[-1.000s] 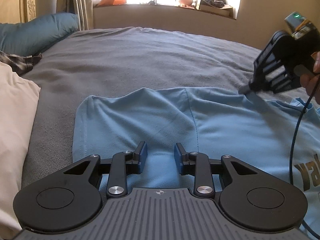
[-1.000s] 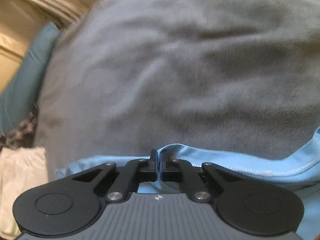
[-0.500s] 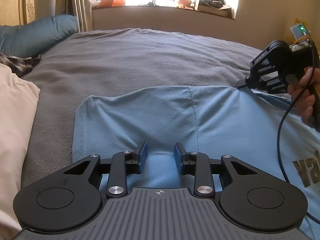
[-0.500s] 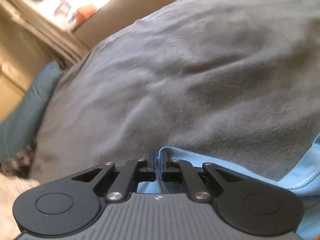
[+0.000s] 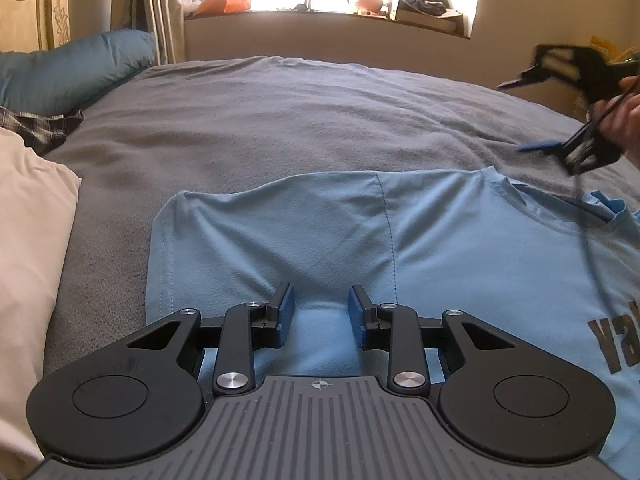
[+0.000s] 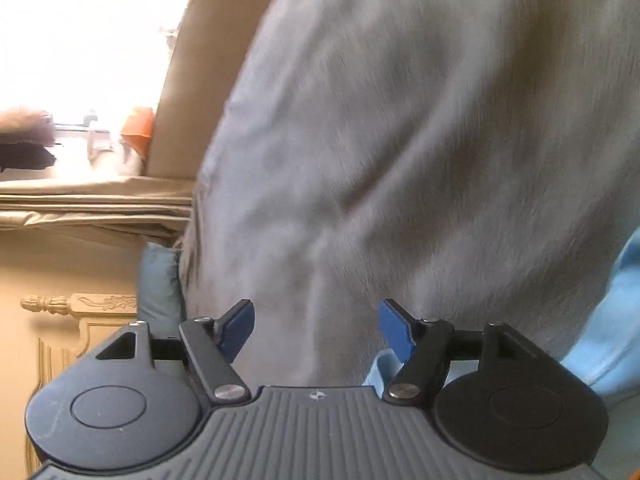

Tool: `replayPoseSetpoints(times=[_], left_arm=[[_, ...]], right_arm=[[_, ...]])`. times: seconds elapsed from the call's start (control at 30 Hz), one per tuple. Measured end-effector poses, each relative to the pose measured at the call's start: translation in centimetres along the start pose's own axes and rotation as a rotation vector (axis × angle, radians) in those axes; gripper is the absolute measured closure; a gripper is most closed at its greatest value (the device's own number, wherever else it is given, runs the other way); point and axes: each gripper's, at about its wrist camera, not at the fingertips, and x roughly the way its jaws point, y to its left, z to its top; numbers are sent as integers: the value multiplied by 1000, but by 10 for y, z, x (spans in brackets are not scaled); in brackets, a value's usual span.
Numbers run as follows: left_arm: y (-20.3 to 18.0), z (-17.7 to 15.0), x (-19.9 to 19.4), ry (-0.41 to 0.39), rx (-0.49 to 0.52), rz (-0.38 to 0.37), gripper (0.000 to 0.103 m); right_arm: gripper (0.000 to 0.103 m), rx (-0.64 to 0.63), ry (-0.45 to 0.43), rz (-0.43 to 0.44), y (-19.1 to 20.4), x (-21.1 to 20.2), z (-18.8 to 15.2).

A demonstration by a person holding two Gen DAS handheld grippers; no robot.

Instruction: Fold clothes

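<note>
Light-blue cotton T-shirt (image 5: 400, 240) bunches between the left tongs' (image 5: 318, 314) narrow pads, apparently pinched; the right tongs (image 6: 316, 326) are opening, empty, above the grey blanket (image 6: 420, 140). Next: regrip for folding.

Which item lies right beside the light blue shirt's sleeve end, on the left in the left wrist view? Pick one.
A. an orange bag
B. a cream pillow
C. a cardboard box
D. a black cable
B: the cream pillow lies on the grey blanket left of the shirt sleeve.
</note>
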Motion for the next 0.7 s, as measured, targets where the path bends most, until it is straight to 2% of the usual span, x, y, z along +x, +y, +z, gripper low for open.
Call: replayPoseSetpoints(times=[0.17, 0.23, 0.3, 0.37, 0.47, 0.53, 0.6, 0.67, 0.7], left_arm=[[-1, 0, 0, 2, 5, 3, 73], [-1, 0, 0, 3, 5, 5, 73], [-2, 1, 0, 5, 8, 10, 73], [-4, 1, 1, 7, 14, 17, 73], [-6, 1, 0, 7, 28, 25, 73], [-7, 0, 1, 6, 33, 30, 73], [-8, 0, 1, 7, 31, 37, 73], [-9, 0, 1, 6, 29, 41, 73], [-9, 0, 1, 6, 29, 43, 73]], right_arm=[[31, -101, -109, 8, 10, -68, 25], [32, -170, -137, -39, 10, -91, 31], [36, -235, -128, -147, 8, -103, 34], [41, -287, -80, -273, 3, -101, 32], [47, -377, -9, -412, -2, -85, 23], [53, -497, 13, -504, 3, -66, 10], [68, -637, 13, -605, 7, -51, -4], [78, -720, 44, -672, 6, -37, -12], [78, -739, 59, -687, 6, -32, -15]])
